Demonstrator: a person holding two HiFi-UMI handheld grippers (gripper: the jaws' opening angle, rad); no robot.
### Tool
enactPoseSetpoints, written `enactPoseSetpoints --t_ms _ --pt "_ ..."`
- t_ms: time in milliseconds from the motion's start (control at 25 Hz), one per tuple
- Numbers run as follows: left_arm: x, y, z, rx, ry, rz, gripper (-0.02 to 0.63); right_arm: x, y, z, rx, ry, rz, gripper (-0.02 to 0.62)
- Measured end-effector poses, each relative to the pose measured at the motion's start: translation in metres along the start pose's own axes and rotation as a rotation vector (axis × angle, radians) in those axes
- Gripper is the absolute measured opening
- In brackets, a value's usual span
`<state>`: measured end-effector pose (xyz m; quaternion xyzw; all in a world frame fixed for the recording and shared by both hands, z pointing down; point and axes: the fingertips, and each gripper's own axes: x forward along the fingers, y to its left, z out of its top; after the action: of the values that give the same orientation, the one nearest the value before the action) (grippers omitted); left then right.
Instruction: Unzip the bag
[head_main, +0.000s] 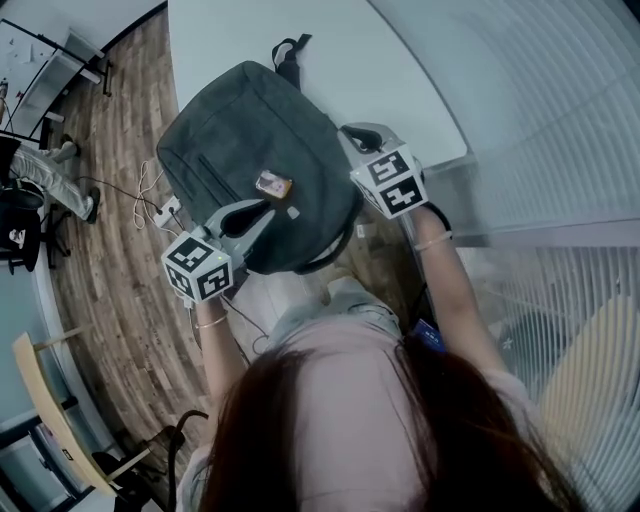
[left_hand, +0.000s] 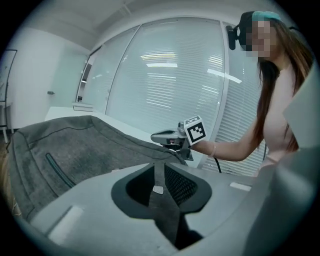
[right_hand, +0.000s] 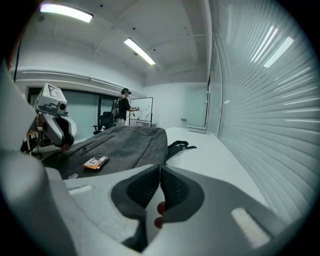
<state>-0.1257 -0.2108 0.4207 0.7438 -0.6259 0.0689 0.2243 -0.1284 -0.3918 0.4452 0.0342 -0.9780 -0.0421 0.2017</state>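
Head view, stock as it lies before you:

- One grey bag (head_main: 250, 150), flat on one white table (head_main: 230, 35). Its near end reaches past the table's edge, over the wooden floor (head_main: 110, 300).
- One black carry handle (head_main: 288, 50) at the bag's far end, resting on the tabletop.
- One small orange-and-white tag (head_main: 273, 185) on the bag's upper face.
- One zip line (left_hand: 55, 170) across that face; whether it is done up cannot be made out.
- Two grippers, one in each of your hands, both at the bag's near end.
- Your left gripper (head_main: 262, 210): in the left gripper view its jaws stand narrow, pressed on one grey strip (left_hand: 159, 175) of the bag's fabric that runs up between them.
- Your right gripper (head_main: 350, 133): beside the bag's right edge. In the right gripper view its jaws meet at the tips with nothing between them.
- One power strip (head_main: 165, 212) with pale cables, on the floor left of the table.
- One person (right_hand: 122, 105) standing far off, in the right gripper view.
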Motion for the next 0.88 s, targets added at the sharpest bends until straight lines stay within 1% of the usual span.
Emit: enactPoseSetpoints --t_ms 200,440,720,880 --pt "-0.015 0.004 -0.002 -0.009 -0.049 0.060 0.053 -0.015 0.018 0.005 -0.003 -0.023 -0.040 0.005" --pt "-0.038 0.006 0.000 0.013 -0.096 0.127 0.034 -0.036 0.047 0.015 0.002 -0.043 -0.077 0.005" --pt "-0.068 -0.002 0.004 0.045 -0.130 0.173 0.016 -0.058 0.087 0.024 -0.008 -0.065 -0.115 0.005" --pt "-0.086 -0.006 0.009 0.061 -0.152 0.206 0.011 -0.070 0.107 0.034 -0.008 -0.096 -0.126 0.005"
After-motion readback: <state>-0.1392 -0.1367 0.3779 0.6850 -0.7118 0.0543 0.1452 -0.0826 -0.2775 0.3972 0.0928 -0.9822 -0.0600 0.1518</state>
